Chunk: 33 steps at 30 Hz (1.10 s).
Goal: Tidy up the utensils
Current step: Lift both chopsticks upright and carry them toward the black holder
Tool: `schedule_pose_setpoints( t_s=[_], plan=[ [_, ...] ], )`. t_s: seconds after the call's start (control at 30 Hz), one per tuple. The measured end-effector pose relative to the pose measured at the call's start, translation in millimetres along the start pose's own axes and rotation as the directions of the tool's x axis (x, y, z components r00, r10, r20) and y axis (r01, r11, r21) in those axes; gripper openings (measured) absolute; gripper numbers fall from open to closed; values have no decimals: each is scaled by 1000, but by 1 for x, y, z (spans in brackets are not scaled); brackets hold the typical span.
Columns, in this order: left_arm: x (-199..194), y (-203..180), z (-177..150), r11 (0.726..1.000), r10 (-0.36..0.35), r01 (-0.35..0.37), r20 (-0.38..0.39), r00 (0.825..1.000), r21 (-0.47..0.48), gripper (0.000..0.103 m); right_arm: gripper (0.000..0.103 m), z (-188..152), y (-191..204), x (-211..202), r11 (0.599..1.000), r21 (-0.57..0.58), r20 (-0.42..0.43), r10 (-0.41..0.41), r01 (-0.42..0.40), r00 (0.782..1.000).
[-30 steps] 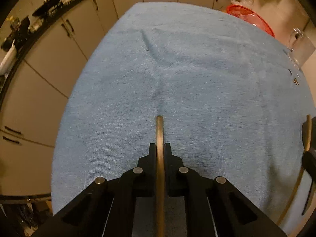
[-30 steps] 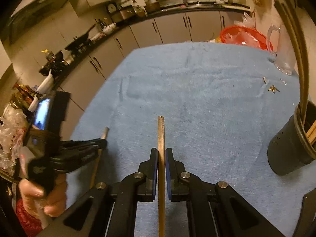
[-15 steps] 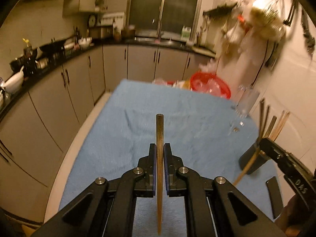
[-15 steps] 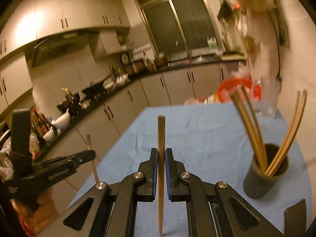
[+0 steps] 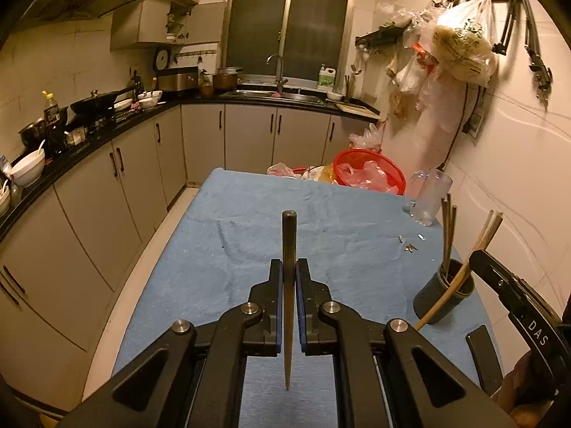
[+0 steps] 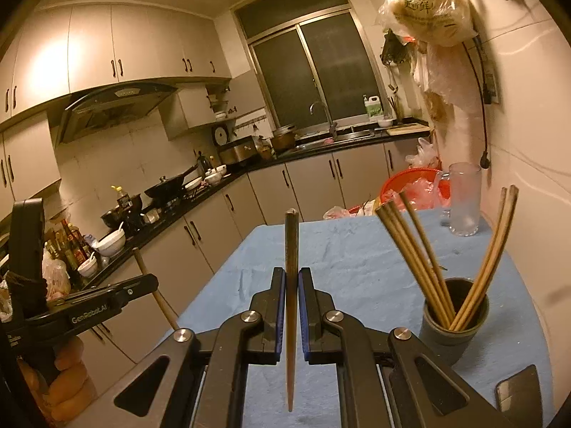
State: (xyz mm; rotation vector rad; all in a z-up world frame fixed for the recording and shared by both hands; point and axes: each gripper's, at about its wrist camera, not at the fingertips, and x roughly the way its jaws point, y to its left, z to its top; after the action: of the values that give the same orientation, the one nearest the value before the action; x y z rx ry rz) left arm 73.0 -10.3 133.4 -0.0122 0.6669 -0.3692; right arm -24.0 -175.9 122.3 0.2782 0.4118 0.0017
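My left gripper (image 5: 288,267) is shut on a dark wooden chopstick (image 5: 288,235) that stands upright between its pads, held above the blue towel (image 5: 249,242). My right gripper (image 6: 292,274) is shut on a second chopstick (image 6: 291,235) in the same way. A dark cup (image 6: 453,317) with several chopsticks stands on the towel's right side, to the right of both grippers. In the left wrist view the cup (image 5: 440,294) sits just left of the right gripper (image 5: 478,260). The left gripper (image 6: 150,283) shows at the left of the right wrist view.
A glass mug (image 6: 464,199) and a red basket (image 5: 367,174) stand at the towel's far right end. Small metal bits (image 5: 410,246) lie near the mug. A dark phone (image 6: 517,392) lies near the cup. Kitchen cabinets run along the left.
Both grippers have risen off the towel and tilted up, each with its chopstick. The views went from the towel's surface to the whole kitchen, and the cup now sits lower right.
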Motion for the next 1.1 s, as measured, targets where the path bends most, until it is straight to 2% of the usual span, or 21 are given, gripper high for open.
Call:
schedule_pose_setpoints(
  t_s=[0.6,1.1],
  plan=[
    [-20,-40,-4,995,26,-30,48,999,92,7,8,3,-30,-31,998,61,56,-27,23,998],
    [-45,-67,-7,988,4,-16,77,997,156,7,8,4,-48,-65,994,101,107,-43,32,993]
  ],
)
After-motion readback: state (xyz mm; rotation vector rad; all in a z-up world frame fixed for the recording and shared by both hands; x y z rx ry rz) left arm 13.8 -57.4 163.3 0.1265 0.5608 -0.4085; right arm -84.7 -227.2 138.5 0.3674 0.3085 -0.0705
